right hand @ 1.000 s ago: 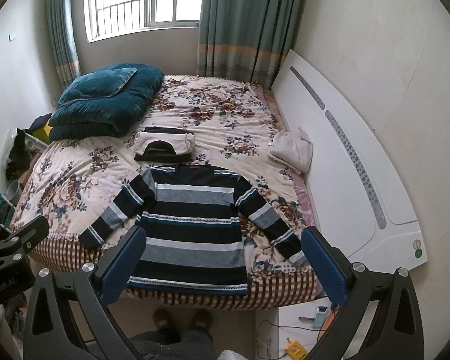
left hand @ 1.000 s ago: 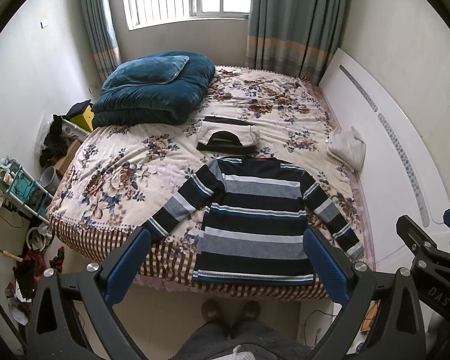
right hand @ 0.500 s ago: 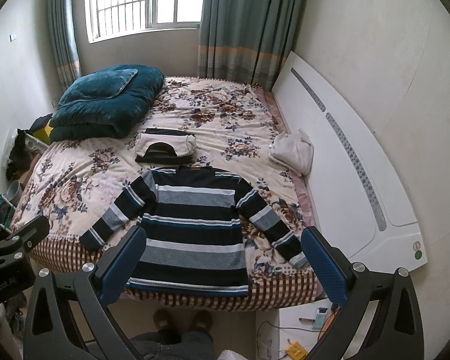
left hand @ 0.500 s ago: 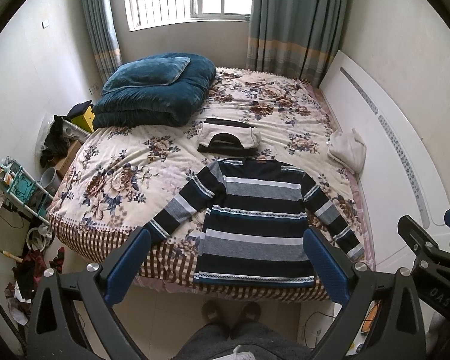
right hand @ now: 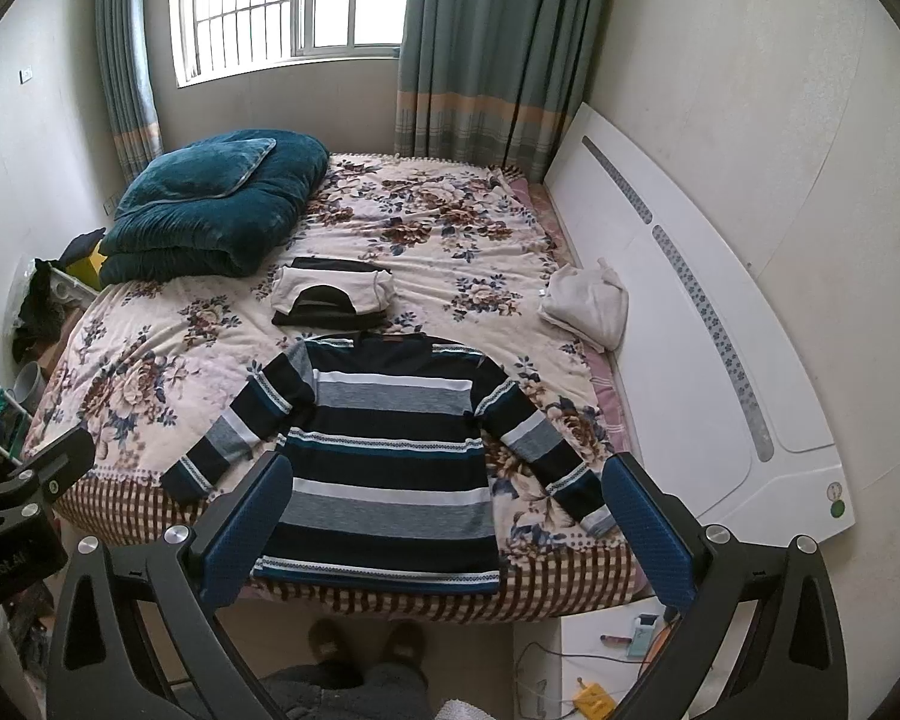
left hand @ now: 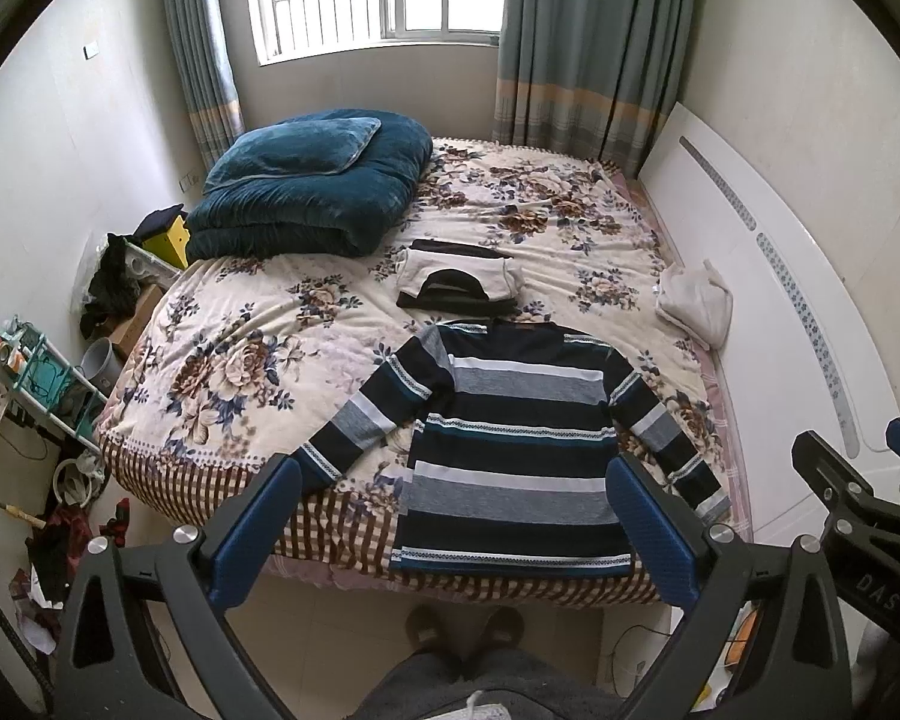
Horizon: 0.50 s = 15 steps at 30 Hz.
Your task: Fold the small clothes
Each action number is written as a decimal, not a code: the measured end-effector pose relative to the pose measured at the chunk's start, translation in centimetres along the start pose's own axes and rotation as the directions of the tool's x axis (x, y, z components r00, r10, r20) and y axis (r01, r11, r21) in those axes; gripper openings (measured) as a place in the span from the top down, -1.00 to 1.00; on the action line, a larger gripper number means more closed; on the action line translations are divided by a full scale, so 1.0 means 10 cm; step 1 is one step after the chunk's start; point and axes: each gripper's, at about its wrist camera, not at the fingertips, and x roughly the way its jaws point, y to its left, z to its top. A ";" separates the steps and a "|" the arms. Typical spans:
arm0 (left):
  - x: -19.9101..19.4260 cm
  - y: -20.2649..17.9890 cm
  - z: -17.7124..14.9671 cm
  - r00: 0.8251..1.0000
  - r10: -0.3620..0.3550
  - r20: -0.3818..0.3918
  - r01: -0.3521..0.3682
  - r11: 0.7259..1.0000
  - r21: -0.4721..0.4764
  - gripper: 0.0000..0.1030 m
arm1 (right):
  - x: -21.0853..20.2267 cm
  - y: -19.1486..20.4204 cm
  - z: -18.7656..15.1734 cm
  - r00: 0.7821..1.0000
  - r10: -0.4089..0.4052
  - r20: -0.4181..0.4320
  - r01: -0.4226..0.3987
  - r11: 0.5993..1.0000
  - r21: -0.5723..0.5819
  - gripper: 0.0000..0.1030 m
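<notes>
Striped sweater (left hand: 513, 450) lies flat on the flowery bed (left hand: 258, 354), low in the middle of the frame.
Its long way runs up the picture, neck at the top near the folded clothes (left hand: 456, 282), bottom edge at the bed's near edge. The left gripper (left hand: 456, 534) and right gripper (right hand: 444, 531) are both wide open, holding and touching nothing. Since a moment ago, almost nothing has moved.

The bedspread (left hand: 240, 372) lies bare and open to the left of the striped sweater (left hand: 510, 456), so a gripper could pass there freely. Just beyond the sweater's collar sits a folded pile of clothes (left hand: 456, 282), and farther left the blue quilt (left hand: 306, 186) blocks the far corner. On the right, a white cloth (left hand: 693, 300) and the white headboard (left hand: 768, 324) close that side.
</notes>
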 end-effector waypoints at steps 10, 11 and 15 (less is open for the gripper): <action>0.02 0.00 0.02 1.000 0.008 0.013 -0.008 1.000 0.001 -1.00 | 0.03 0.03 0.06 1.000 -0.012 -0.009 0.012 1.000 0.020 -1.00; 0.01 -0.01 0.13 1.000 0.014 0.016 -0.014 1.000 0.003 -1.00 | 0.07 0.06 0.05 1.000 -0.013 -0.010 0.013 1.000 0.022 -1.00; 0.48 -0.02 0.24 0.998 0.060 0.027 -0.061 0.997 0.039 -1.00 | 0.50 -0.13 0.07 0.999 -0.017 -0.052 0.023 0.992 0.124 -1.00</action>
